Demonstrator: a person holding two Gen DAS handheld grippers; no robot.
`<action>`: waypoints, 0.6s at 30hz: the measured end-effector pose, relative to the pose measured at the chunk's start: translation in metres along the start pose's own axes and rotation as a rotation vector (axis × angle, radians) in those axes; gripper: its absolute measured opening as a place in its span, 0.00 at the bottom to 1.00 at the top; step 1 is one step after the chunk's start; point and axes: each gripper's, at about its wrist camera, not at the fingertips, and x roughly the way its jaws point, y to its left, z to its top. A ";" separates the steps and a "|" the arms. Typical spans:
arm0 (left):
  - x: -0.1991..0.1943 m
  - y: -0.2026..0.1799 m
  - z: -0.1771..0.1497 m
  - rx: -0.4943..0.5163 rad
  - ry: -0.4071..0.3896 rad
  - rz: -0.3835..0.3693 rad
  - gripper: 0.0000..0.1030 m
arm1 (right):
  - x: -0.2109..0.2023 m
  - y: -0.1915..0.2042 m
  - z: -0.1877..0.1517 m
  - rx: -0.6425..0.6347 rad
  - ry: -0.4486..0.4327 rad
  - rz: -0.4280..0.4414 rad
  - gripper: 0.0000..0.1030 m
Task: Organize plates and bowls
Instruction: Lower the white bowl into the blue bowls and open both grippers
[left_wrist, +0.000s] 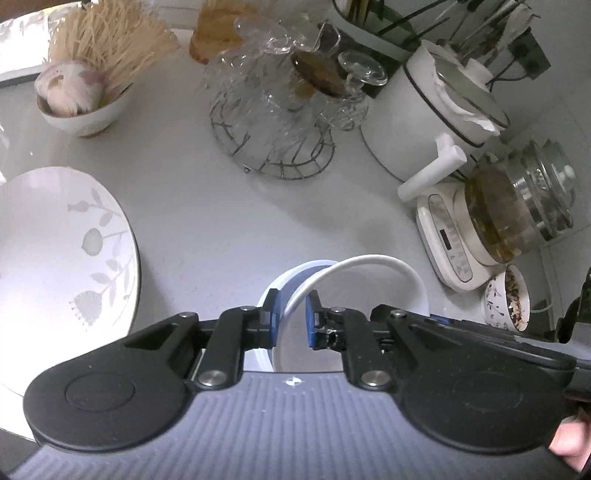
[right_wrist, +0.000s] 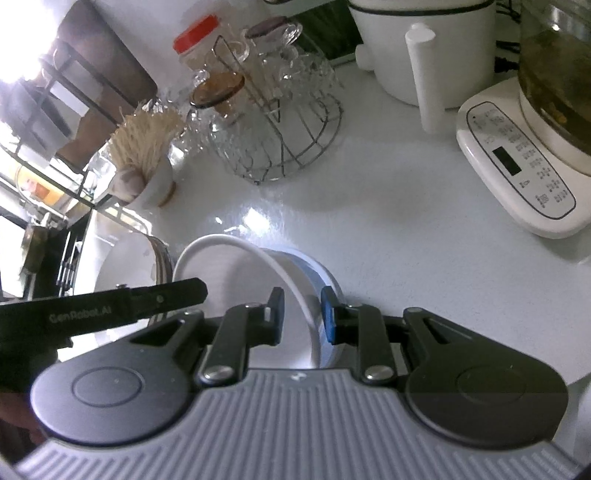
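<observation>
Gripping one white bowl (left_wrist: 354, 295) from opposite sides.
Left gripper (left_wrist: 291, 317) and right gripper (right_wrist: 303, 314) both clamp its rim.

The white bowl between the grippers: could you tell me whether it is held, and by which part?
Yes: the left gripper and right gripper each pinch the thin rim of the white bowl, at opposite sides, above a blue-banded bowl.

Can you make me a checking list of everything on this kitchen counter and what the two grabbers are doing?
Surface: white counter, glossy.
Job's things: white bowl in a blue-rimmed bowl; floral plate beside.
Clutter: glass rack, white pot, glass kettle, garlic bowl.
Grippers: left gripper shut on white bowl's rim; right gripper on both rims.
Cables: dark cords at back.
Surroundings: shelf rack.
</observation>
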 end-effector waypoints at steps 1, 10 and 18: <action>0.001 0.001 0.000 -0.004 0.004 -0.003 0.15 | 0.000 -0.001 0.001 0.001 0.002 0.000 0.24; 0.004 0.006 0.000 -0.036 0.002 0.024 0.40 | -0.001 -0.011 0.008 0.024 0.010 0.019 0.32; 0.007 0.019 -0.005 -0.084 -0.003 0.033 0.49 | 0.001 -0.021 0.006 0.053 0.008 0.016 0.58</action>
